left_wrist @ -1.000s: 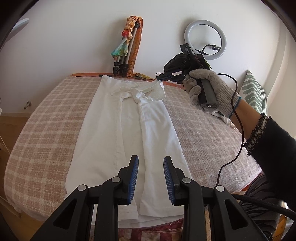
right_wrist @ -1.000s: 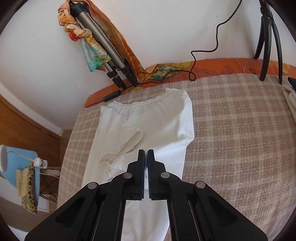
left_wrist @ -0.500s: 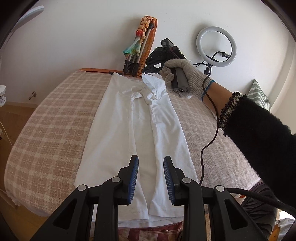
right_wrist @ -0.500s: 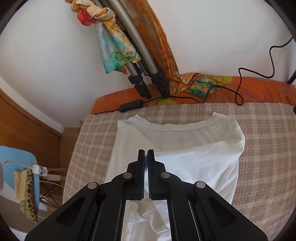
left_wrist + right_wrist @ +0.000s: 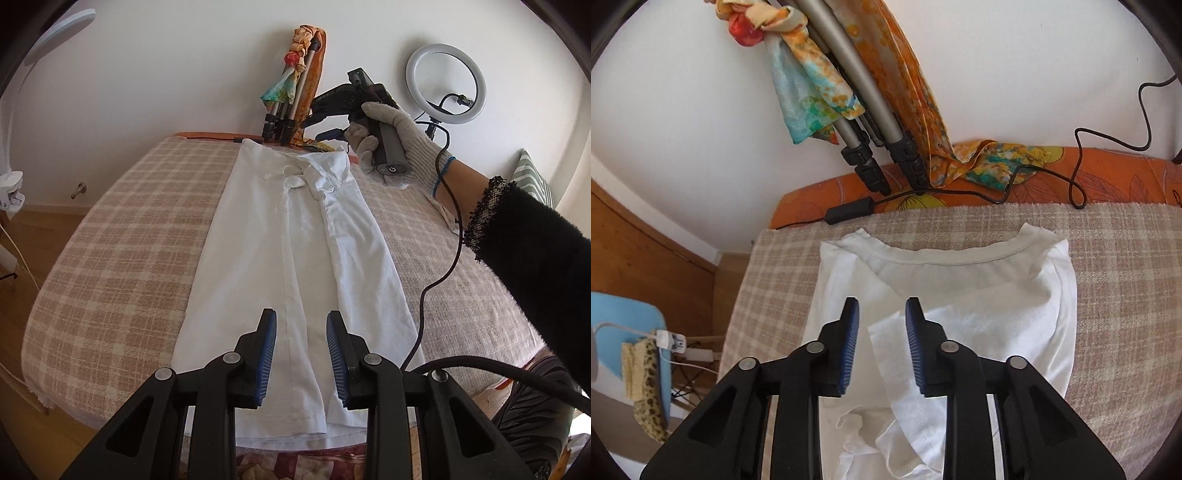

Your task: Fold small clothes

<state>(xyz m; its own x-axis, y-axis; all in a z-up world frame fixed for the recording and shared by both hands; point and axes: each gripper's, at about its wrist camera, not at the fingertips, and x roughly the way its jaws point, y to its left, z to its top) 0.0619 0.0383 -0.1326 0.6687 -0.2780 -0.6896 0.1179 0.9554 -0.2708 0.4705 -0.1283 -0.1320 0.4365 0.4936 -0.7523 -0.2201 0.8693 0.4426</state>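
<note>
White t-shirt (image 5: 295, 236) laid lengthwise on bed (image 5: 122, 236), sides folded inward for narrow strip. Left tool (image 5: 301, 354) held open above hem; right tool (image 5: 881, 339) open, empty, over collar-end sleeve.

White T-shirt (image 5: 295, 236) is laid on beige-and-cream checked blanket (image 5: 122, 236), w/ orange leaf-print cover (image 5: 1108, 173) behind. Blue ribbed pads (image 5: 266, 358) are seen on black grippers; grey knit glove (image 5: 402, 147), black fuzzy sleeve (image 5: 535, 236), orange-teal scarf (image 5: 809, 92).
</note>
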